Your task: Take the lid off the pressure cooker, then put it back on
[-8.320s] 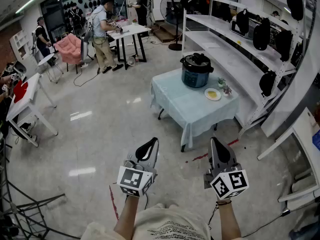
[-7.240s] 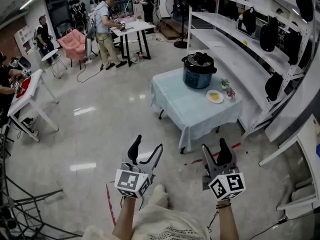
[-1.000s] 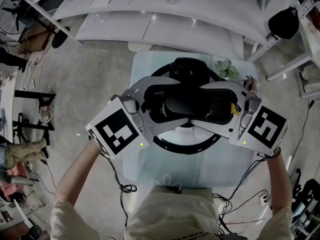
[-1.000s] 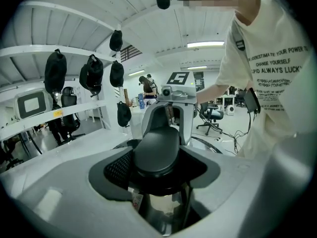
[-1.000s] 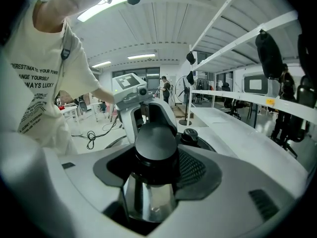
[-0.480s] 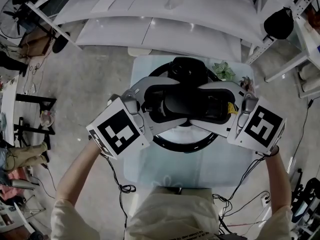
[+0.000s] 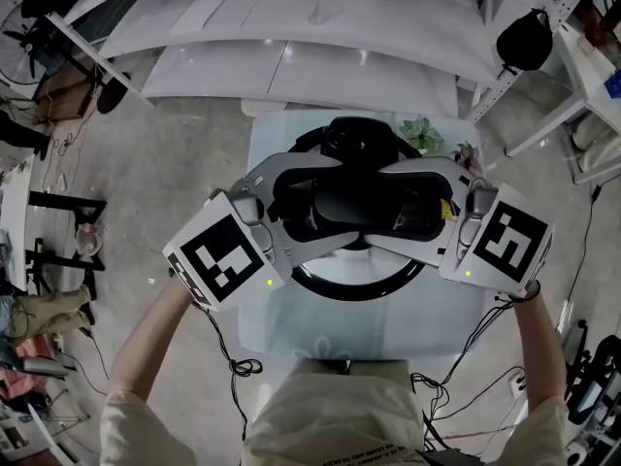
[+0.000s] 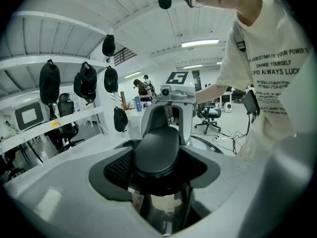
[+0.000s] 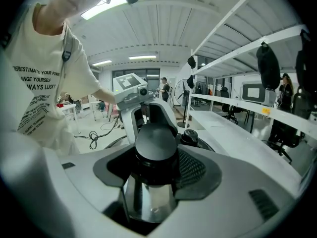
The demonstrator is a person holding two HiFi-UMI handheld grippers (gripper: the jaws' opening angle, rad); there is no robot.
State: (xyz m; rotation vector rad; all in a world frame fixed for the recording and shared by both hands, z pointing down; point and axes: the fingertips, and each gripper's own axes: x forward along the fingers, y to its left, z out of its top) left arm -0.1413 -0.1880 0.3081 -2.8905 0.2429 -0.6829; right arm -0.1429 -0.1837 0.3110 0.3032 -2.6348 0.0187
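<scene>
Black lid handle (image 7: 354,204) is being clamped from opposite sides by the left tongs (image 7: 333,202) and right tongs (image 7: 390,202), so the lid (image 7: 355,142), apparently seated on the pressure cooker (image 7: 335,283) on the table (image 7: 291,323), is being readied for even twisting.

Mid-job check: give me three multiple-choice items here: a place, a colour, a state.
1. The small plant stands A) on the table, beyond the pressure cooker to its right; B) on top of the cooker; C) at the table's near edge.
2. The cloth is A) red; B) light blue; C) black.
3. The lid handle is A) untouched; B) held from one side; C) clamped by left tongs and right tongs.
A: its leaves show there. B: pale blue surrounds the cooker. C: each gripper view shows it between closed jaws.
</scene>
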